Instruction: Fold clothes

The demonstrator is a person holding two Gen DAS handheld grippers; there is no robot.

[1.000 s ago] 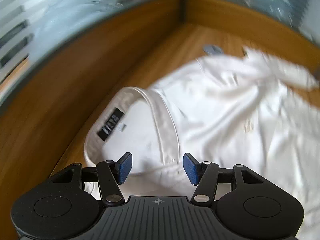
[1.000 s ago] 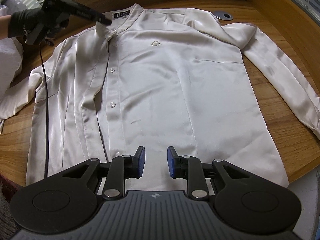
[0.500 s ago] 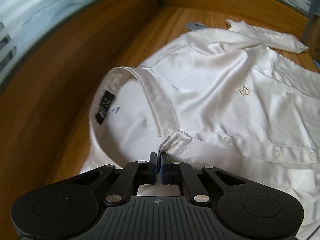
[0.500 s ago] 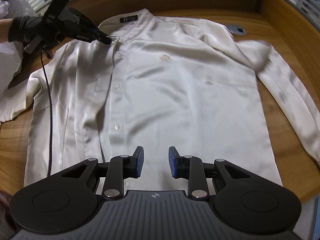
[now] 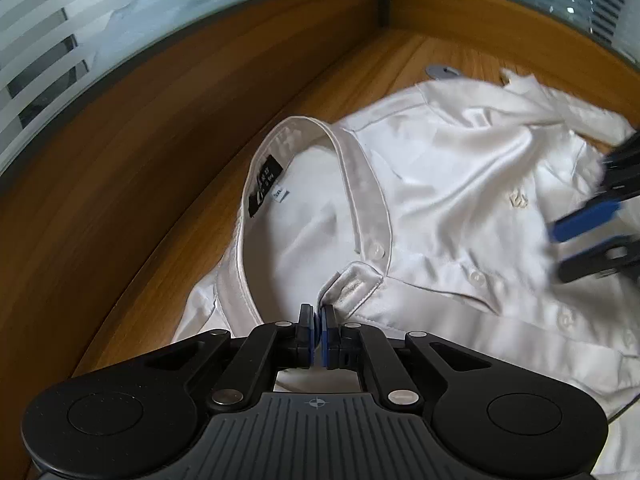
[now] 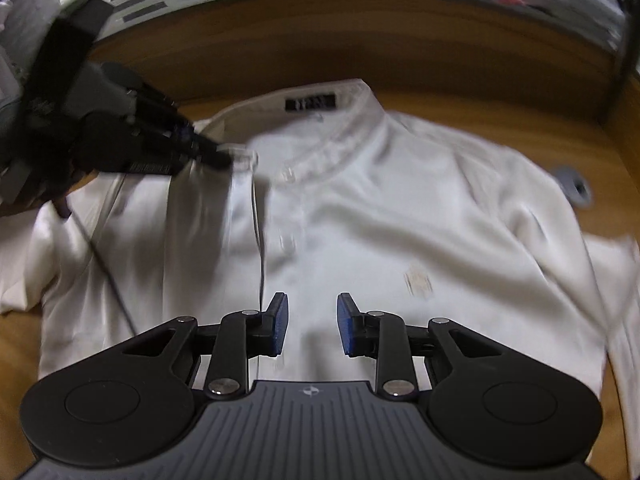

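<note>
Shirt (image 6: 380, 216) fabric is spread front-up across the wooden table (image 5: 132, 184), collar (image 5: 360, 184) toward the far wall and hem toward the near edge, so the long axis is seen to run straight away from the right gripper (image 6: 312, 330). The placket (image 6: 260, 240) lies just left of that gripper's line, with the nearer blue pad (image 6: 279, 328) almost over it. Its fingers are held spread, nothing between them, above the chest area.

The left gripper (image 5: 318, 336) is found at the neck opening, its pads pressed together on the free collar end (image 5: 352, 286) of the wearer's right front panel; the fabric there is drawn up into a small ridge. Of the two, the left gripper is plainly the nearer to the collar, while the right is nearer the mid-placket and the embroidered emblem (image 6: 418, 282). One sleeve (image 5: 560, 108) is seen lying out toward the far corner beside a grey grommet (image 5: 442, 72); the other is bunched at the table's left edge, though blur makes its exact lie uncertain.

Compared with half a second ago, the pinch at the collar end has been kept, and the collar end has been raised a little. The right gripper, then hanging over the hem with the whole shirt in view, has been carried forward up the shirt front; its jaws have been left apart throughout. A second ago the left fingers were apart over the collar.
</note>
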